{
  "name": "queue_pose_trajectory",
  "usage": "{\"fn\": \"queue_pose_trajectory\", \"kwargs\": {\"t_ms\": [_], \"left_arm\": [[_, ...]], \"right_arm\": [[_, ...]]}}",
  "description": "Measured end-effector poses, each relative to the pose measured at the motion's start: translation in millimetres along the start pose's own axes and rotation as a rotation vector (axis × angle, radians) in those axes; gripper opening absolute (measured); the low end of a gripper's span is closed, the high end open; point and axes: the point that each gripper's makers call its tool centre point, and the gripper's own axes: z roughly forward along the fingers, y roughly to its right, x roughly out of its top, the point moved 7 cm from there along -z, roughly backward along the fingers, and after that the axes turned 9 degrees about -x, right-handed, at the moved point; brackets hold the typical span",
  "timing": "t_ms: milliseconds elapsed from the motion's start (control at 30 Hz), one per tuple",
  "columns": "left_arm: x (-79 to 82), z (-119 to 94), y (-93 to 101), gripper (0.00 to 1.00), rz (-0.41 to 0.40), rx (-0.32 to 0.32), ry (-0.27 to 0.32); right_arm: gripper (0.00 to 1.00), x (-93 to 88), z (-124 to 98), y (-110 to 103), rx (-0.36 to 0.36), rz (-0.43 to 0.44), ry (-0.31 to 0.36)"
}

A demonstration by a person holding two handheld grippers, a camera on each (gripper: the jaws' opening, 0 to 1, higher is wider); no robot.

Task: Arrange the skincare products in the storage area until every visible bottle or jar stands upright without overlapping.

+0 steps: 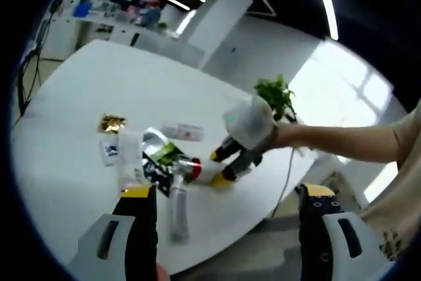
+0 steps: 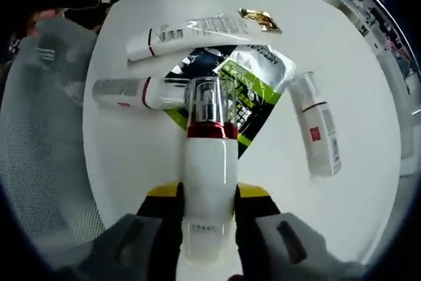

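My right gripper (image 2: 209, 195) is shut on a white bottle (image 2: 210, 162) with a red collar and a clear cap, which points away along the jaws. In the left gripper view this right gripper (image 1: 222, 164) comes in from the right in a gloved hand and holds the same bottle (image 1: 197, 170) low over the white table (image 1: 99, 77). Under and beyond it lie green and black sachets (image 2: 247, 74), a capped white bottle (image 2: 135, 91) on its side, a long white tube (image 2: 191, 31), a red-labelled white tube (image 2: 317, 129) and a gold packet (image 2: 260, 19). My left gripper (image 1: 227, 199) hangs open near the table's edge.
The table (image 2: 368, 97) is round, and its rim runs close to the products. A grey mesh chair (image 2: 39, 136) stands by the table's edge. A potted green plant (image 1: 276, 93) is behind the gloved hand. Shelves with clutter (image 1: 118, 8) line the far wall.
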Motion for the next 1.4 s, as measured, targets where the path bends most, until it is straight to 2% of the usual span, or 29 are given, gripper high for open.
{"fn": "queue_pose_trajectory", "kwargs": {"t_ms": [200,300,367,467,533,567,633,867,967,1400], "left_arm": [[-1.7,0,-3.7,0.87,-0.013,0.006,0.004],[-1.7,1,-3.0,0.87,-0.013,0.001,0.002],[-1.4,3,-2.9,0.87,-0.016,-0.006,0.001],[0.1,7,-3.9,0.87,-0.019,-0.016,-0.004],[1.8,9,-3.5,0.87,-0.016,-0.023,-0.006],[3.3,10,-2.9,0.87,-0.014,-0.028,-0.008],[5.1,11,-1.9,0.87,-0.011,-0.037,-0.008],[6.4,16,5.5,0.87,-0.029,-0.072,-0.003],[10.2,19,10.4,0.87,-0.053,-0.092,0.023],[35.6,22,20.3,0.85,-0.047,-0.103,0.109]], "right_arm": [[0.29,-2.0,-2,0,-0.008,0.011,-0.003],[0.28,-3.1,-3,-1,-0.026,-0.002,0.040],[0.28,-1.8,-4,-3,-0.082,-0.046,0.098],[0.27,-3.5,-7,-9,-0.137,-0.060,0.138],[0.27,-4.4,-9,-13,-0.136,-0.023,0.174],[0.27,-3.5,-12,-18,-0.137,0.032,0.237],[0.27,-3.7,-17,-21,-0.152,0.066,0.274],[0.27,6.6,-58,-25,-0.285,0.182,0.444],[0.27,14.8,-80,-30,-0.340,0.225,0.521],[0.27,28.8,-126,-60,-0.404,0.353,0.666]]}}
